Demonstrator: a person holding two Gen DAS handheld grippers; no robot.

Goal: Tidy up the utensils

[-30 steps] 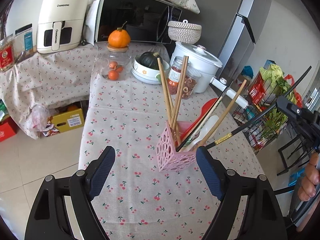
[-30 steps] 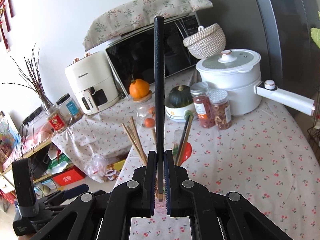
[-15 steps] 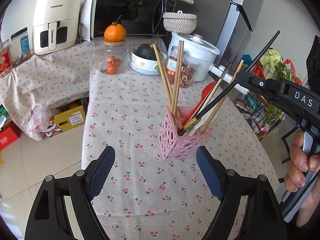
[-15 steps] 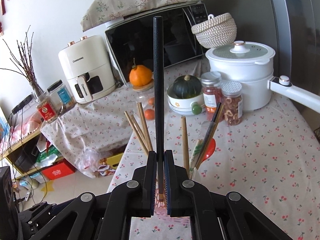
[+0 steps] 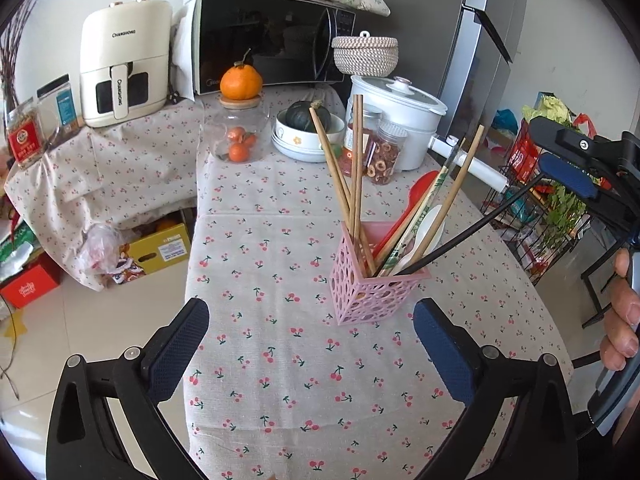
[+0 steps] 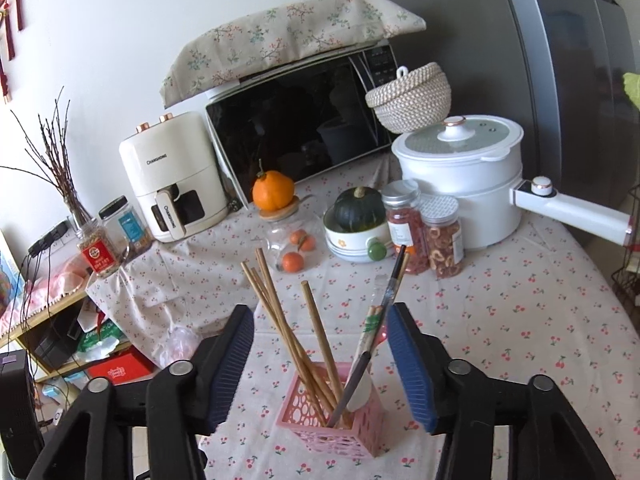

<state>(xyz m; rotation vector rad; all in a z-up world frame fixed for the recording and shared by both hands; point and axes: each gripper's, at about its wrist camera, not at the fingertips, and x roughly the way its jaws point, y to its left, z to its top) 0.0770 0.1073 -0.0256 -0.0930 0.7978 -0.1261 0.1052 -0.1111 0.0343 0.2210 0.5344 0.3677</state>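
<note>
Cherry-print tablecloth (image 5: 280, 360), pink perforated holder (image 5: 372, 296)

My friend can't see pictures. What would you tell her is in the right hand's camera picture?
A pink basket on a cherry-print tablecloth holds wooden chopsticks and a black chopstick. The right gripper sits above it, its jaws opening, touching nothing. Behind are a microwave, an orange and a white pot.

Chopsticks (image 5: 355, 168) in holder (image 5: 376, 294) on table (image 5: 280, 360)

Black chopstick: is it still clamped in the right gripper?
No. The black chopstick leans in the pink holder, clear of the opening right gripper.
</note>
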